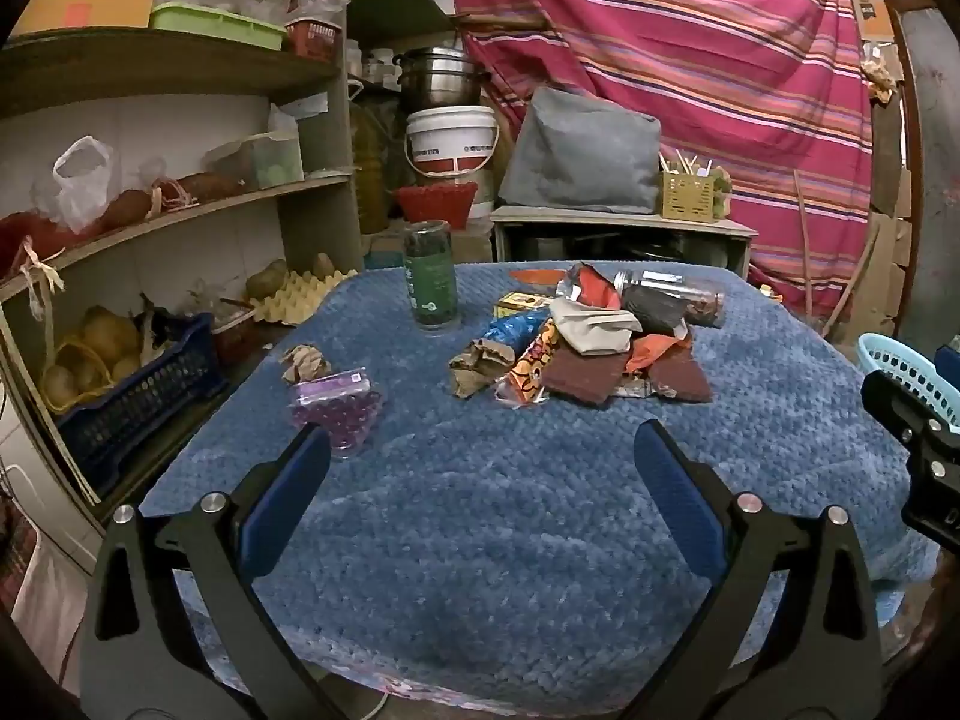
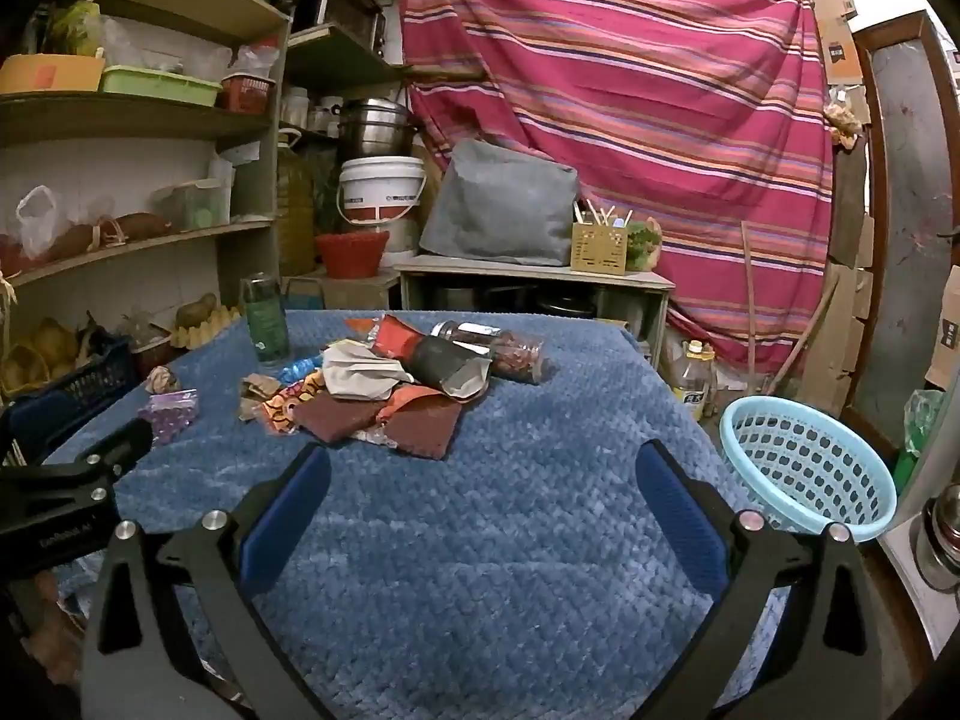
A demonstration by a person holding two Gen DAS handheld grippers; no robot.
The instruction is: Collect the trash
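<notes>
Nothing looks collected yet: the wrapper pile (image 2: 384, 396) sits mid-frame on the blue tabletop (image 2: 480, 540), and the basket (image 2: 804, 468) at right looks empty. Left tongs (image 1: 480, 462) and right tongs (image 2: 480, 480) both gape wide, holding nothing.

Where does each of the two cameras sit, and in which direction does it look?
Left wrist: on the left gripper, looking forward and slightly down over the blue cloth at the wrapper pile; its own open fingers show, and the right gripper at the right edge.
Right wrist: on the right gripper, facing the same way; its open fingers, the left gripper at the left edge, and the light blue basket show.
Shared: pile, green bottle, striped curtain.
</notes>
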